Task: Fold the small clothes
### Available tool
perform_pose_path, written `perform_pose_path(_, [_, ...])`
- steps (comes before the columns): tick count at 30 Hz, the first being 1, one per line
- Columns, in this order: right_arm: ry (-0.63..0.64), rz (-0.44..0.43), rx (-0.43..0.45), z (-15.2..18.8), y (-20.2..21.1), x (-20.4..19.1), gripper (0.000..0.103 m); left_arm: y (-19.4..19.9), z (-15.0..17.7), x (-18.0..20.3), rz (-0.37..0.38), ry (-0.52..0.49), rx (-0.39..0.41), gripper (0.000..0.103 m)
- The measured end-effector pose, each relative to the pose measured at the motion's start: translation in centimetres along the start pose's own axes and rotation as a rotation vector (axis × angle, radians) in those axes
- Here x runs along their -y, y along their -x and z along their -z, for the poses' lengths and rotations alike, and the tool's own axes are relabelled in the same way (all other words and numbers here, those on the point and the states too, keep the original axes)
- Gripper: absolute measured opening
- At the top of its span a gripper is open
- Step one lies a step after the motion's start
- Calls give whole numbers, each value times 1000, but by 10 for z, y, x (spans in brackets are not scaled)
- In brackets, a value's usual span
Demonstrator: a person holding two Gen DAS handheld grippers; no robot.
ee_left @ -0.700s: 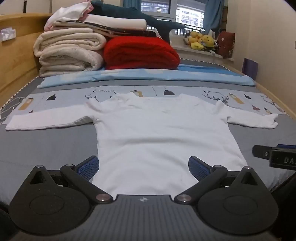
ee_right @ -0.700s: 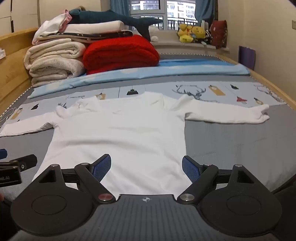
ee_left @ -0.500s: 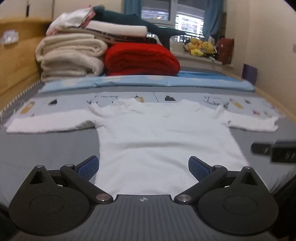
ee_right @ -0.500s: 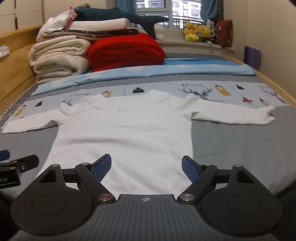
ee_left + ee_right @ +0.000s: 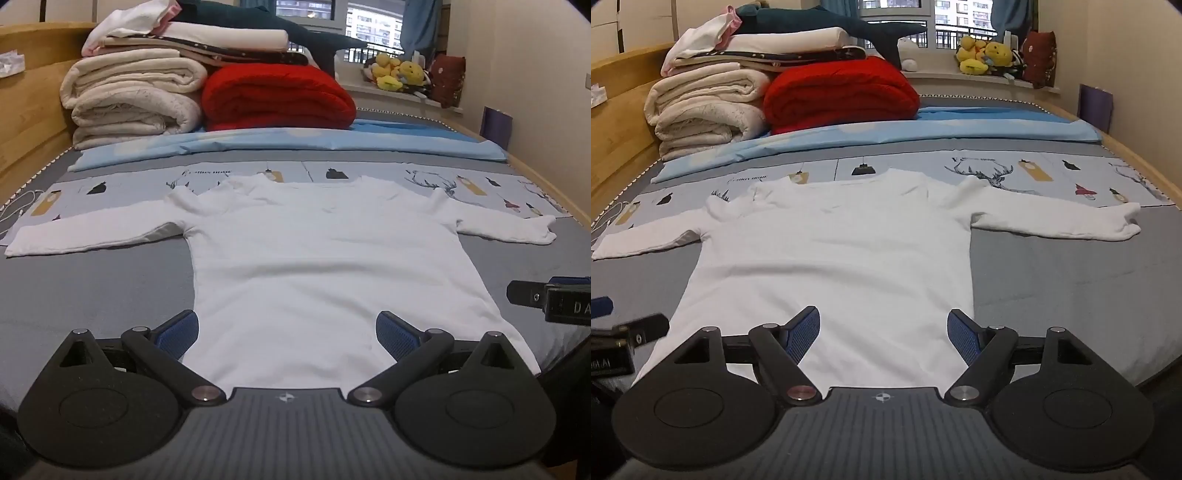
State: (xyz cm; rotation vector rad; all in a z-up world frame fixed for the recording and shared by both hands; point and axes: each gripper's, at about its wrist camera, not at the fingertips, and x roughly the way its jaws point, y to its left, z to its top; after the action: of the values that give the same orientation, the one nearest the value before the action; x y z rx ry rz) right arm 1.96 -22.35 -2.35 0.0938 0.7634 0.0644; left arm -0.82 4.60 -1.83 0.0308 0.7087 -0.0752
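Now my left gripper (image 5: 287,334) and right gripper (image 5: 882,332) hover, jaws apart, above the flat white long-sleeved shirt (image 5: 325,266).

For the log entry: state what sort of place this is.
Most likely a bedroom. A white long-sleeved shirt lies spread on a bed with a wooden frame, folded blankets are stacked at the far end, and plush toys sit on the windowsill.
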Motion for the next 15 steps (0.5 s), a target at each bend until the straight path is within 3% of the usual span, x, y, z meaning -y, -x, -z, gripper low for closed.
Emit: perform_pose_path(15, [9,-9,-30,-2,-9,-2,77,-16,11,1,9,29,-33,102])
